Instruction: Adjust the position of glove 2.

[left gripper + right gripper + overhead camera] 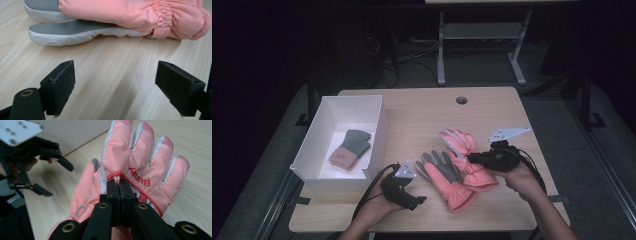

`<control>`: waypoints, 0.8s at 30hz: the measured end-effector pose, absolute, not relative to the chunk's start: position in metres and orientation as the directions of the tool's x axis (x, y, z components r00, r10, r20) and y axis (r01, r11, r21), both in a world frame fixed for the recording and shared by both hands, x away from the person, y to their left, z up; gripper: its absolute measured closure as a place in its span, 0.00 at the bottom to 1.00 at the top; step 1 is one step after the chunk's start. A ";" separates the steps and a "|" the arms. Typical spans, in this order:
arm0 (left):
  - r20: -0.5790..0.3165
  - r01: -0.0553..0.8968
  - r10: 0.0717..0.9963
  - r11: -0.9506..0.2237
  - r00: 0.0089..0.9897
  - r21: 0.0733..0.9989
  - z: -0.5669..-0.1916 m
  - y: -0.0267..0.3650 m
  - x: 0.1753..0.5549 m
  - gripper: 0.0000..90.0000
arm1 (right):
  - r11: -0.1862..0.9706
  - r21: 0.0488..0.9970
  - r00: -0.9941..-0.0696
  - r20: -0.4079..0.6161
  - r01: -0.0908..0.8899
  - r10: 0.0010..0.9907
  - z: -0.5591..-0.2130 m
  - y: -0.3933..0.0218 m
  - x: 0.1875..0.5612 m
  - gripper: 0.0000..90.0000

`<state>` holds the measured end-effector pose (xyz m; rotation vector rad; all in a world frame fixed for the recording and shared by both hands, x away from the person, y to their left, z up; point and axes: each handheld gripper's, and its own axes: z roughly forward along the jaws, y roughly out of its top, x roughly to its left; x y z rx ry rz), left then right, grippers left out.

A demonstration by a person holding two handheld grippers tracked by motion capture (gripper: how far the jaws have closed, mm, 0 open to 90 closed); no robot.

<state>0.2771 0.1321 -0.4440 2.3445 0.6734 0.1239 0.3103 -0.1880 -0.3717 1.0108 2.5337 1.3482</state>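
Pink padded ski glove (140,167), mid-table toward the right edge, is being pinched by the right gripper (473,156), jaws fully closed on fabric; lifting slowly suits. Left gripper (418,200) is waiting, jaws wide and empty.

Left tongs (417,200) jaws wide apart, held low; right tongs (471,157) clamped shut.

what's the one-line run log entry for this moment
right gripper: jaws shut on top pink glove | left gripper: jaws open, holding nothing | second pink glove: on table
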 end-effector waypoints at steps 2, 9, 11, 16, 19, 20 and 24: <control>-0.091 0.436 0.502 -0.629 0.860 0.644 -0.444 0.132 0.277 0.18 | 0.393 0.770 -0.785 0.214 0.502 0.582 -0.371 -0.182 0.309 0.99; -0.092 0.437 0.505 -0.625 0.858 0.647 -0.444 0.132 0.277 0.18 | 0.430 0.759 -0.814 0.218 0.488 0.539 -0.373 -0.162 0.306 0.99; -0.096 0.441 0.507 -0.622 0.857 0.647 -0.444 0.132 0.277 0.18 | 0.441 0.757 -0.822 0.216 0.482 0.528 -0.375 -0.158 0.304 0.99; -0.095 0.440 0.505 -0.627 0.858 0.643 -0.444 0.133 0.278 0.18 | 0.470 0.745 -0.838 0.216 0.473 0.501 -0.377 -0.147 0.303 0.99; -0.097 0.441 0.506 -0.623 0.857 0.646 -0.444 0.132 0.277 0.18 | 0.489 0.737 -0.846 0.211 0.467 0.490 -0.380 -0.142 0.303 0.99; -0.098 0.442 0.506 -0.623 0.857 0.645 -0.444 0.132 0.277 0.18 | 0.496 0.731 -0.846 0.210 0.468 0.490 -0.381 -0.140 0.303 0.98; -0.095 0.438 0.502 -0.629 0.860 0.642 -0.445 0.131 0.278 0.17 | 0.517 0.718 -0.850 0.200 0.466 0.488 -0.385 -0.135 0.304 0.98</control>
